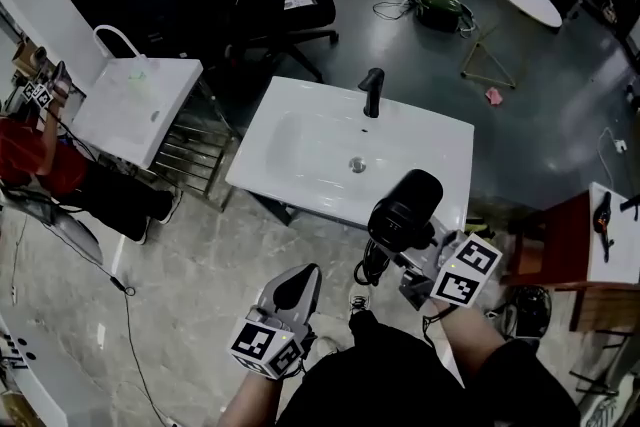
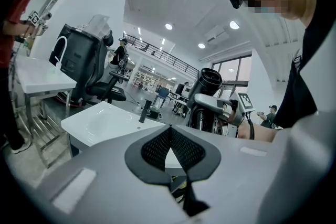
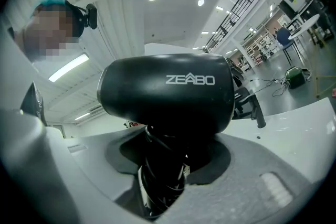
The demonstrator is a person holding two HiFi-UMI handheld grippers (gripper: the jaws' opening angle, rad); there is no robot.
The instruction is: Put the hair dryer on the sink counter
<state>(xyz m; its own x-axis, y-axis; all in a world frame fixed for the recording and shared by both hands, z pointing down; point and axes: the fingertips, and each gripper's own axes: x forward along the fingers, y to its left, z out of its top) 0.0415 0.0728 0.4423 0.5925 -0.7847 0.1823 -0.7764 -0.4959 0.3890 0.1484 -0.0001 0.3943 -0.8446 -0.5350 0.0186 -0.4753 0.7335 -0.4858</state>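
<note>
A black hair dryer point(image 1: 405, 210) stands nozzle-up just over the front right corner of the white sink counter point(image 1: 300, 150). My right gripper point(image 1: 400, 260) is shut on its handle, which has the cord wound round it. The right gripper view shows the dryer's body point(image 3: 168, 92) filling the middle, with the jaws closed round the handle below it. My left gripper point(image 1: 290, 293) hangs lower left of the dryer, in front of the counter, shut and empty. In the left gripper view the hair dryer point(image 2: 207, 84) rises at the right beyond the sink counter point(image 2: 100, 123).
A black faucet point(image 1: 372, 91) stands at the sink's back edge. A second white basin on a metal rack point(image 1: 135, 105) is at left, with a person in red point(image 1: 40, 160) beside it. A black office chair point(image 1: 285, 10) stands behind. A red stand point(image 1: 565, 245) is at right.
</note>
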